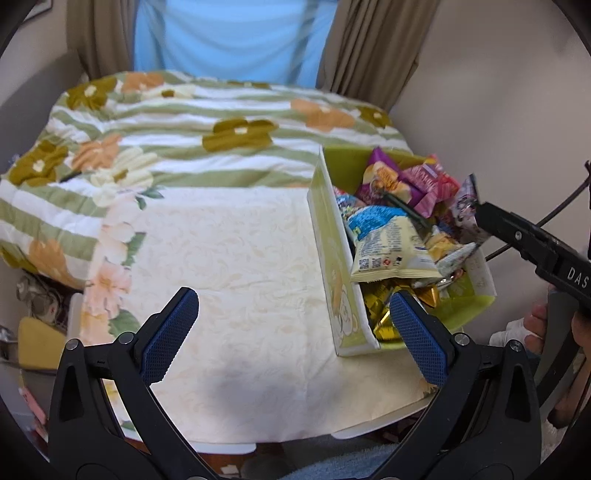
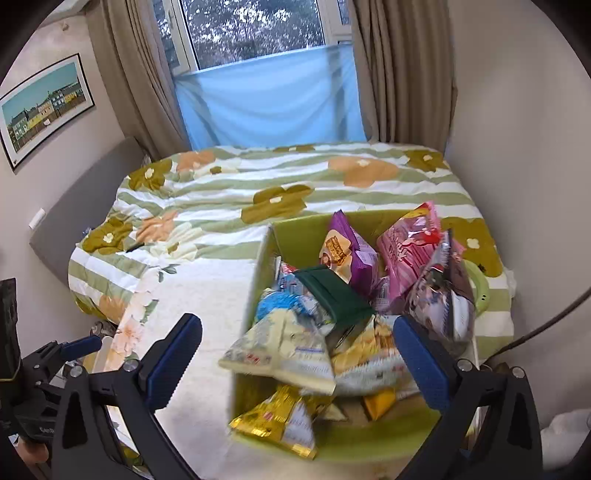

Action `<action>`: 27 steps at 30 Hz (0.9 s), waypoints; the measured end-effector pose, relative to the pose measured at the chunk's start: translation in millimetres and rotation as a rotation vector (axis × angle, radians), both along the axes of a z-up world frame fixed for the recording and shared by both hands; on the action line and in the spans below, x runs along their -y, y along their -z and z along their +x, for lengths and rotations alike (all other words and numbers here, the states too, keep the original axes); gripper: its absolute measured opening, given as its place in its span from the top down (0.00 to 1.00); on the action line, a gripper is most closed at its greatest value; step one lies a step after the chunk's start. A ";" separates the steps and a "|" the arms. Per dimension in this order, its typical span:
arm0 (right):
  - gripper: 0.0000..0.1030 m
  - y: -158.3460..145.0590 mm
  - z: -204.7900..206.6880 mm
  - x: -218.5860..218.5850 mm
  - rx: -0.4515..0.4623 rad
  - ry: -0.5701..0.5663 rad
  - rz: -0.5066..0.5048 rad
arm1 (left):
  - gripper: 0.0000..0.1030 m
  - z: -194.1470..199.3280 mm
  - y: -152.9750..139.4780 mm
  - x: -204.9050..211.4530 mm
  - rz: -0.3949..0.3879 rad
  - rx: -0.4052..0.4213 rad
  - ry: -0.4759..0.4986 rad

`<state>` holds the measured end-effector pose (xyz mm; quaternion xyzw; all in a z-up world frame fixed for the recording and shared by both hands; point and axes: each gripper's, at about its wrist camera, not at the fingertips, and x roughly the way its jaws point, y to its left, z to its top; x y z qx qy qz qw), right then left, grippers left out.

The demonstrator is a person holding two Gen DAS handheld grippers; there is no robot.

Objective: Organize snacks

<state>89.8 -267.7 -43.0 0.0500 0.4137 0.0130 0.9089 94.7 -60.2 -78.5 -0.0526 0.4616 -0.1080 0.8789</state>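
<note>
A green cardboard box (image 1: 334, 258) full of snack packets stands on the right of a cream-clothed table (image 1: 236, 288). It also shows in the right wrist view (image 2: 295, 230). Inside lie a pale yellow chip bag (image 2: 284, 350), a purple packet (image 2: 349, 253), a pink packet (image 2: 410, 247), a dark green flat pack (image 2: 332, 295) and gold packets (image 2: 277, 419). My left gripper (image 1: 295, 336) is open and empty, over the table by the box's left wall. My right gripper (image 2: 299, 354) is open and empty just above the box's near end. Its body (image 1: 532, 243) shows in the left wrist view.
A bed with a green striped floral quilt (image 2: 280, 192) lies behind the table, under a curtained window (image 2: 258, 33). A framed picture (image 2: 44, 107) hangs on the left wall. Clutter (image 1: 33, 332) sits low beside the table's left edge.
</note>
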 end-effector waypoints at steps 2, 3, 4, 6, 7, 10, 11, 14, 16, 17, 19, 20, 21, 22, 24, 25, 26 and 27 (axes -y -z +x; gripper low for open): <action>0.00 -13.9 -20.1 -9.6 0.032 0.004 -0.009 | 0.01 -14.8 -15.2 -6.5 0.015 0.037 -0.009; 0.00 -19.0 -29.5 -14.7 0.045 0.004 -0.014 | 0.01 -25.0 -24.5 -10.3 0.026 0.066 -0.018; 0.00 -23.9 -38.0 -18.7 0.058 0.005 -0.021 | 0.01 -32.6 -31.8 -13.3 0.034 0.090 -0.025; 0.00 -33.9 -58.1 -28.7 0.083 0.012 -0.045 | 0.01 -53.8 -48.4 -21.7 0.061 0.149 -0.051; 0.00 -38.1 -68.1 -33.5 0.095 0.016 -0.054 | 0.01 -63.3 -55.1 -24.8 0.078 0.174 -0.064; 0.00 -48.3 -97.4 -43.9 0.130 0.031 -0.076 | 0.01 -92.6 -75.4 -33.6 0.116 0.251 -0.090; 0.00 -50.6 -105.4 -47.0 0.138 0.038 -0.084 | 0.00 -102.3 -80.8 -36.1 0.123 0.275 -0.095; 0.00 -55.0 -127.3 -55.7 0.162 0.057 -0.107 | 0.00 -125.9 -91.7 -42.9 0.139 0.314 -0.100; 0.00 -56.3 -141.0 -62.1 0.175 0.069 -0.123 | 0.00 -137.9 -94.1 -44.4 0.149 0.325 -0.098; 0.00 -56.0 -145.9 -64.1 0.177 0.074 -0.128 | 0.00 -144.5 -94.4 -46.0 0.154 0.329 -0.096; 0.00 -55.4 -155.8 -68.5 0.183 0.076 -0.123 | 0.00 -153.7 -94.7 -48.2 0.158 0.335 -0.097; 0.00 -54.9 -159.7 -70.5 0.184 0.077 -0.123 | 0.00 -157.7 -94.5 -49.1 0.159 0.337 -0.095; 0.00 -54.6 -162.7 -72.5 0.185 0.079 -0.125 | 0.00 -161.8 -94.5 -50.3 0.157 0.337 -0.094; 0.00 -54.3 -165.3 -74.0 0.188 0.080 -0.125 | 0.00 -164.4 -94.6 -50.9 0.155 0.337 -0.093; 0.00 -54.5 -166.5 -75.0 0.190 0.082 -0.128 | 0.00 -166.8 -94.2 -51.1 0.150 0.336 -0.091; 0.00 -54.6 -168.2 -75.8 0.193 0.084 -0.132 | 0.00 -168.2 -94.6 -51.8 0.148 0.337 -0.091; 0.00 -54.4 -170.5 -76.5 0.194 0.086 -0.135 | 0.00 -170.0 -95.2 -51.4 0.148 0.339 -0.091; 0.00 -54.3 -172.5 -76.9 0.195 0.088 -0.136 | 0.00 -170.6 -95.5 -51.0 0.147 0.341 -0.090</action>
